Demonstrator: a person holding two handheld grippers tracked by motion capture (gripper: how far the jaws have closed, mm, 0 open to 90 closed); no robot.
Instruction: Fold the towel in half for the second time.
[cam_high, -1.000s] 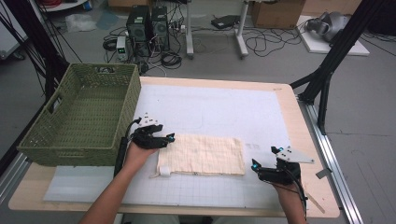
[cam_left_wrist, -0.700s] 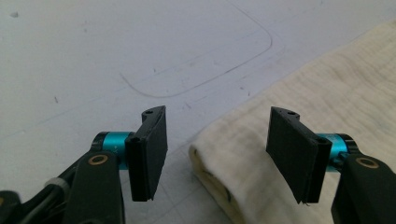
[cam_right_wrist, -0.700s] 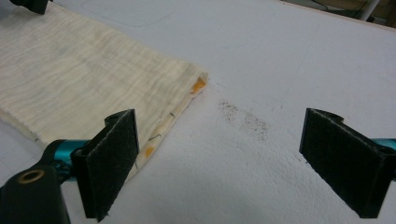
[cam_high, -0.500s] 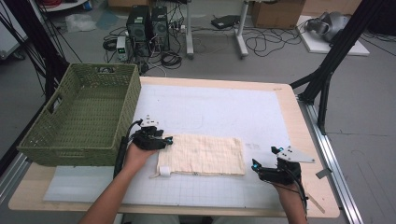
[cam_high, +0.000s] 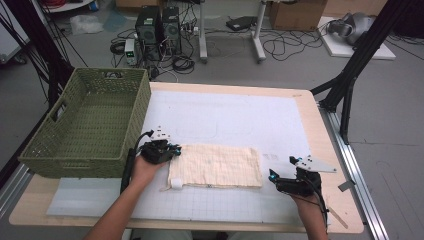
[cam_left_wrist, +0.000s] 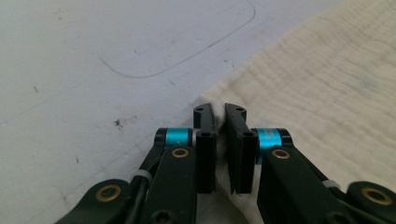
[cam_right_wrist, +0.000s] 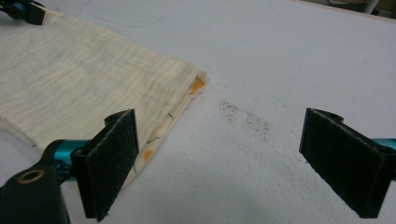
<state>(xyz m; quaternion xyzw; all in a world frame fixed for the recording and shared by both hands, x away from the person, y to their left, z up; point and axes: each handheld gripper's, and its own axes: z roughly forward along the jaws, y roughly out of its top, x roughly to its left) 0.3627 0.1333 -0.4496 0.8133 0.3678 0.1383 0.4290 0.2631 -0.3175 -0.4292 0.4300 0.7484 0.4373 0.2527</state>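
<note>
— While the folded cream cloth (cam_high: 215, 166) lies flat on the white mat (cam_high: 225, 120) near the front of the surface (cam_high: 312, 107), where does the left gripper (cam_high: 172, 150) sit?

— At the cloth's far left corner. Its fingers (cam_left_wrist: 205, 140) have just been closing, and in the left gripper view they are pinched on that corner, a small ridge of cream fabric squeezed up between them.

— And the right gripper (cam_high: 272, 176)?

— Just off the cloth's right edge, near the front corner. Its fingers (cam_right_wrist: 112, 158) stand wide apart and grasp nothing; in the right gripper view one of them shows in front of the cloth's folded edge, and the other is over bare mat, well off the fabric.

— Anything to note about the cloth itself?

— It is a long rectangle, lying left to right. At the right end the layers gape a little (orange spots show on the inner layer there). A small white tag (cam_high: 176, 185) sticks out at the front left corner.

— What else is on the surface?

— A green woven basket (cam_high: 87, 125) at the left, its near side just beside the left hand (cam_high: 147, 167). The cloth lies outside it, to its right. Some dark specks mark the mat between the right gripper's fingers.

— And the arms?

— Both forearms come in from the bottom of the high view, each hand wrapped round its gripper, a cable trailing back.
</note>
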